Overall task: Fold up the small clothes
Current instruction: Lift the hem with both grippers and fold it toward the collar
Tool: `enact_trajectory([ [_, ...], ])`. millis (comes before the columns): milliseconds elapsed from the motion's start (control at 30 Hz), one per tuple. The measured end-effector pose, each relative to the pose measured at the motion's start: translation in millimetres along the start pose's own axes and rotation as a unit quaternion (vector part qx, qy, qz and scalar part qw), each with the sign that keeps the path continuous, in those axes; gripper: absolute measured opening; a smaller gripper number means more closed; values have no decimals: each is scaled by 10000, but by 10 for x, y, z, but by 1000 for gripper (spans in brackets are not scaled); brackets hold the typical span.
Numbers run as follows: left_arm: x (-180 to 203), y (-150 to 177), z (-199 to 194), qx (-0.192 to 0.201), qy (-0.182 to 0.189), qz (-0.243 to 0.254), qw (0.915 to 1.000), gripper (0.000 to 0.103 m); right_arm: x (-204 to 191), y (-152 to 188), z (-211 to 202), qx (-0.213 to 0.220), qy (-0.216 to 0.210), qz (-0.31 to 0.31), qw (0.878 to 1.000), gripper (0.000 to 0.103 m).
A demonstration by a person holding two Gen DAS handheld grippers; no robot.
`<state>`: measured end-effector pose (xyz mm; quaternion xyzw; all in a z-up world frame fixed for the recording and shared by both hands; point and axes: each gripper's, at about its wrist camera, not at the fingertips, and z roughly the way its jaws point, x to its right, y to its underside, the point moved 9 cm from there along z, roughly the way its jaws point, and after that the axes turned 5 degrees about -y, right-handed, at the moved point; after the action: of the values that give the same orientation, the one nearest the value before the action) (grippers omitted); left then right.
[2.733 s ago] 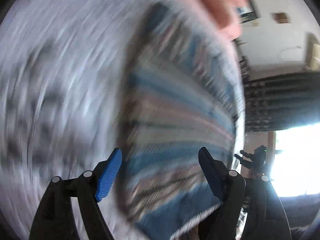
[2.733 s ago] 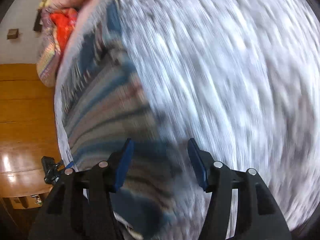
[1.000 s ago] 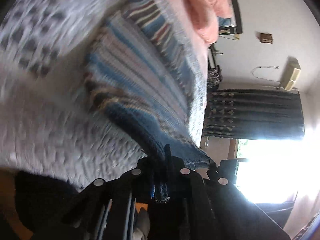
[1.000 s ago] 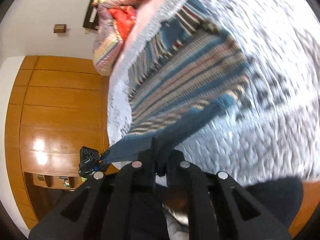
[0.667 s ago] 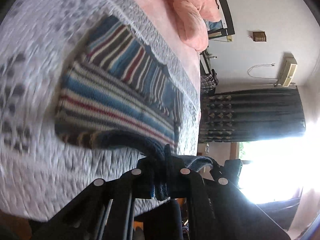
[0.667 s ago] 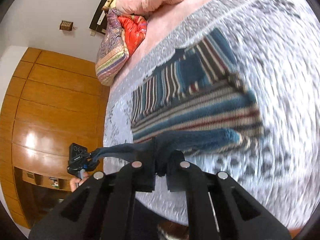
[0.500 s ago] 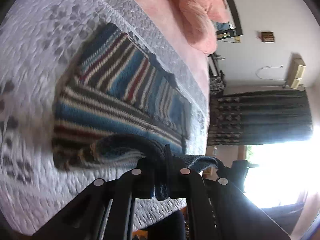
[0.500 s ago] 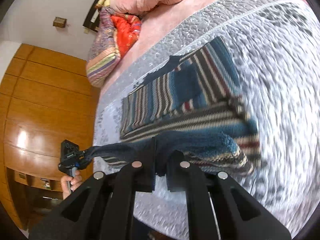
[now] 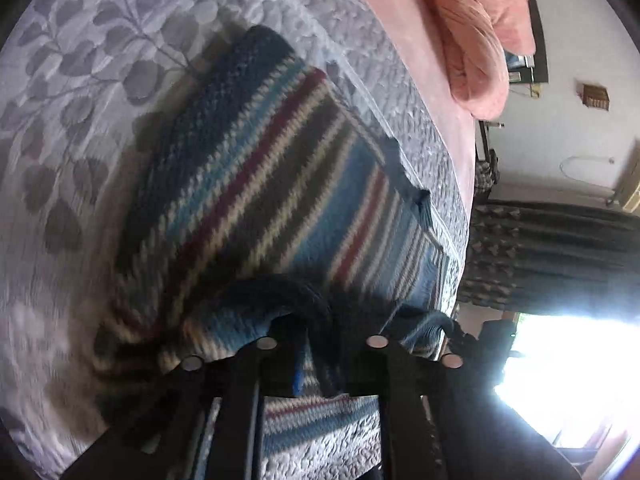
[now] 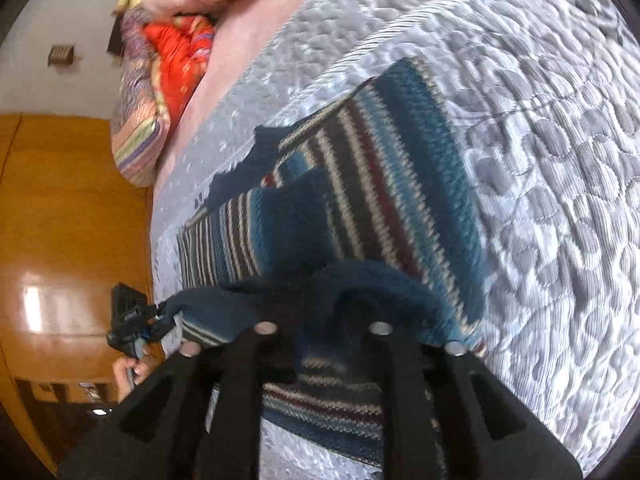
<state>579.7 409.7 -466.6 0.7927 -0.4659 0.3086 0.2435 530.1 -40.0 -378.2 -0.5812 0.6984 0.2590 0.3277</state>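
Knitted wool, soft and floppy: our blue striped knit sweater [image 9: 256,200] drapes limply on the grey quilted bedspread [image 10: 560,160]. We have each hand-held gripper, left [image 9: 316,360] and right [image 10: 320,340], clamped tight on its dark hem at 6 o'clock, which seems the best hold.

Bare quilt [image 10: 560,160] surrounds the sweater [image 10: 400,184]; pillows [image 9: 476,40] lie beyond.

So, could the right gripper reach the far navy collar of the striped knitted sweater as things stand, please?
Probably not yet: the right gripper is shut on the striped knitted sweater's near hem, though nothing blocks the navy collar.
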Motion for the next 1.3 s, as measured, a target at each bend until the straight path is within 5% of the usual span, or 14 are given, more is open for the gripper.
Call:
enact_trajectory([
  [33, 42, -10, -92, 106, 205, -22, 9997, 51, -54, -21, -67, -12, -193, -6, 9998, 24],
  [100, 188, -14, -360, 557, 285, 431, 9971, 68, -198, -54, -266, 177, -310, -323, 9988, 35],
  [167, 298, 14, -464, 620, 236, 873, 9940, 68, -292, -71, -426, 356, -129, -784, 9962, 45],
  [300, 318, 33, -309, 493, -450, 1604, 9848, 68, -200, -70, -369, 246, 367, -1197, 9918, 45],
  [500, 57, -33, 88, 261, -1428, 2038, 9682, 68, 111, -40, -46, -148, 847, -1342, 9872, 45],
  [667, 2, -80, 263, 131, -1479, 2172, 9648, 68, 176, -51, 65, -281, 828, -1403, 9862, 46],
  [767, 60, -55, 331, 80, -1474, 2312, 9617, 65, 173, -43, 78, -329, 857, -1496, 9845, 46],
  [833, 70, -27, 337, 45, -1567, 2352, 9592, 41, 173, -39, 85, -349, 921, -1595, 9823, 40],
  [933, 48, -4, 338, 62, -1623, 2349, 9584, 17, 135, -9, 72, -281, 1046, -1779, 9781, 16],
  [1300, 516, 198, -189, 924, -1015, 2738, 9519, 9, -251, 142, -325, 192, 1041, -2336, 9665, 8],
])
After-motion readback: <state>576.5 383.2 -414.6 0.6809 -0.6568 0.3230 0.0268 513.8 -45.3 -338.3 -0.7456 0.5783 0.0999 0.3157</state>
